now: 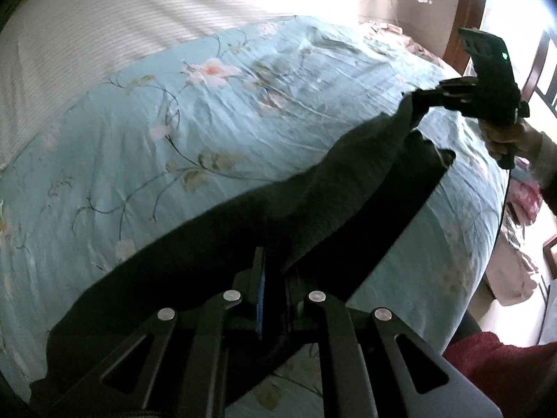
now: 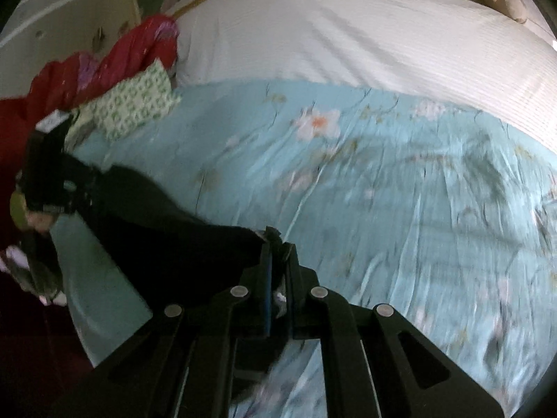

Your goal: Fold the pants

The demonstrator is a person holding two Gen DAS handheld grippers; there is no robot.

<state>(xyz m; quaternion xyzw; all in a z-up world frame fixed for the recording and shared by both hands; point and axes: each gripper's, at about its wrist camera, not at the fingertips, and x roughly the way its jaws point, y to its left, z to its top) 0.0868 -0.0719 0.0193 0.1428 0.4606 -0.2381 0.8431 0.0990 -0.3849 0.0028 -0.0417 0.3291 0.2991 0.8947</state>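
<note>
1. A bed fills both views, covered by a light blue floral sheet [image 1: 216, 132] that is finely creased all over. Beyond it lies a white ribbed blanket [image 2: 365, 38].
2. At the bed's far corner in the right wrist view sit a red garment [image 2: 115, 62] and a green-and-white patterned cushion [image 2: 135, 104], touching each other. In the left wrist view a wooden bed frame [image 1: 468, 10] rises at the upper right, with bright light behind it.
3. The pants [image 1: 313, 202] are dark, nearly black (the upper fold reads greyer where light hits it), and hang stretched between the two grippers above the sheet, sagging slightly in the middle.
4. Their long axis runs from the left gripper [image 1: 275, 278] up and to the right toward the right gripper [image 1: 431, 95] in the left wrist view.
5. The left gripper's jaws are pinched narrowly on the pants' near end.
6. The right gripper's jaws are likewise clamped on the fabric's other end; both views are motion-blurred.
</note>
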